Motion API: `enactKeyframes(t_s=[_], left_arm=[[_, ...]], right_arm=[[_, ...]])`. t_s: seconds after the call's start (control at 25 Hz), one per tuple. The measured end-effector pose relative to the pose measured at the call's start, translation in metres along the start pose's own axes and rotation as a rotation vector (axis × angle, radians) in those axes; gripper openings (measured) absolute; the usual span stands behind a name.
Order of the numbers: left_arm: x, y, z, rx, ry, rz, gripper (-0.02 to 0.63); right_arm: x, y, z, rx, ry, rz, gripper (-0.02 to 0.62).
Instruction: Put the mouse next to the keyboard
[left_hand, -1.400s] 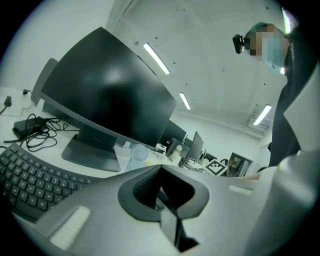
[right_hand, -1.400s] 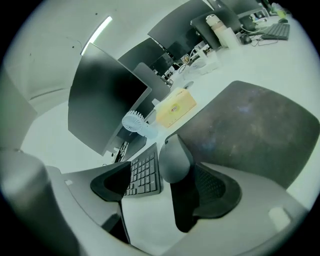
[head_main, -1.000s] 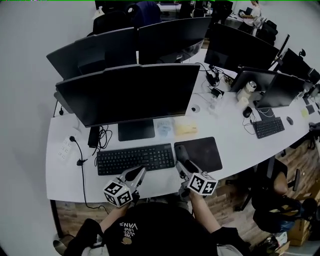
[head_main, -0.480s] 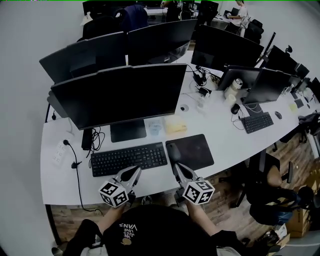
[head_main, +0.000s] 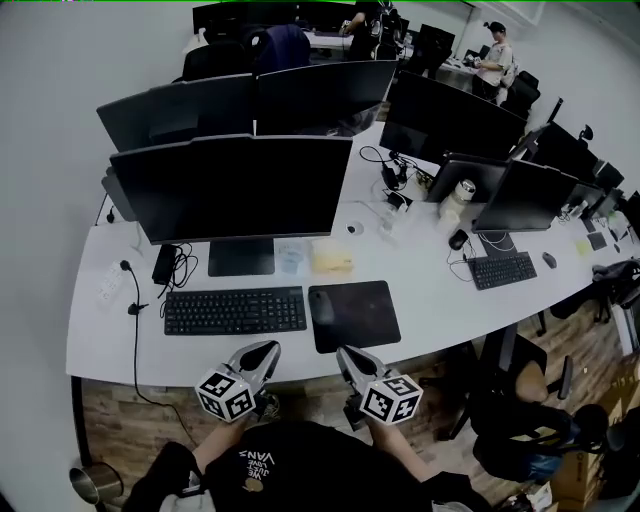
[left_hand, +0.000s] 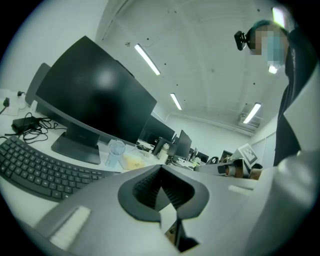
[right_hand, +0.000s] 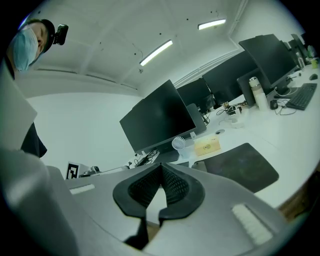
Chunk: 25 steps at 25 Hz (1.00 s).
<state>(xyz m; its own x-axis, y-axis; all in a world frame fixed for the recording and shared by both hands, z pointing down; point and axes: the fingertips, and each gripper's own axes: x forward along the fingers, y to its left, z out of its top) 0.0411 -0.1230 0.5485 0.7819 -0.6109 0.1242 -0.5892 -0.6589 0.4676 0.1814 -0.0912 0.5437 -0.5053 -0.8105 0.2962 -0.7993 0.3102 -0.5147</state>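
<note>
The dark mouse lies on the left edge of the black mouse pad, just right of the black keyboard. Both grippers hang in front of the desk's near edge, apart from the mouse. My left gripper is shut and holds nothing; its jaws meet at the tip, with the keyboard ahead at the left. My right gripper is also shut and holds nothing, and it points toward the mouse pad.
A large monitor stands behind the keyboard, with a small fan and a yellow box beside its foot. Cables and a power strip lie at the left. More monitors and a second keyboard fill the right.
My right gripper has drawn back from the mouse toward the desk's near edge, with its jaws shut. The mouse stays on the pad's left edge. The left gripper has also moved back a little.
</note>
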Motion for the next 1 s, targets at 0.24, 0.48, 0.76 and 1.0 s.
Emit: enactKeyframes(t_s=[0.24,0.48,0.76,1.0], left_arm=[[-0.005,-0.042,-0.020,0.013,-0.008,0.023,0.002],[-0.027,-0.066,-0.039,0.007,-0.028,0.088,0.002],[-0.052,-0.095,-0.064,-0.008,-0.063,0.138,0.002],[-0.076,-0.108,-0.081,-0.017,-0.086,0.184,0.002]], right_arm=[[-0.037,-0.009,-0.009,-0.006,0.014,0.034,0.005],[-0.064,-0.007,-0.024,0.012,0.038,0.084,0.005],[-0.096,-0.004,-0.048,-0.021,0.084,0.113,0.005],[-0.108,0.003,-0.065,-0.037,0.114,0.139,0.005]])
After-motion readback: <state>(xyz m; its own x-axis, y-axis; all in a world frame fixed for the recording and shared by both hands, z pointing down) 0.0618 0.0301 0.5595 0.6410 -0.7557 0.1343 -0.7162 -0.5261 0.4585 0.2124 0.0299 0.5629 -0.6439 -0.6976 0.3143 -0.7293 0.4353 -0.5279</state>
